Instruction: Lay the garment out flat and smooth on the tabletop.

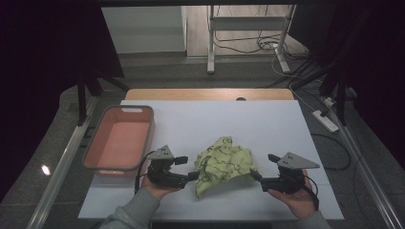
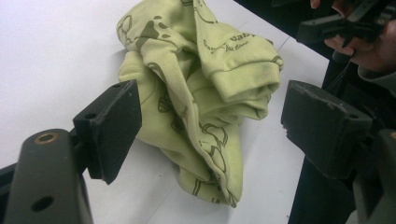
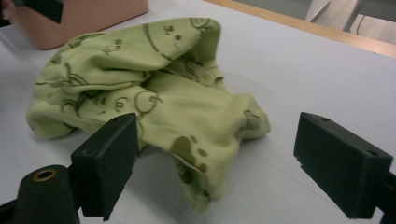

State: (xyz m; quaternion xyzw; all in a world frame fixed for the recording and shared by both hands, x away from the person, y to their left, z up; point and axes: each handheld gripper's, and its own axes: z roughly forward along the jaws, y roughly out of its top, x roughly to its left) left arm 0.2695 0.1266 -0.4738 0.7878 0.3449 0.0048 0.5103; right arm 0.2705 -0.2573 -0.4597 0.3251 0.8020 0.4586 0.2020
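White table (image 1: 267,129) | dim room | crumpled green garment (image 1: 223,162) | pink basin (image 1: 119,140)

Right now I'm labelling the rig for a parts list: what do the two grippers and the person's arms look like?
Both grippers are black, each with two blocky, flat-faced jaws. The left gripper and right gripper each carry a grey three-cornered plate on top, with small dark dots on the left one. A brass-coloured ring sits in the arm behind one jaw. A black cable loops from each. The sleeves are grey.
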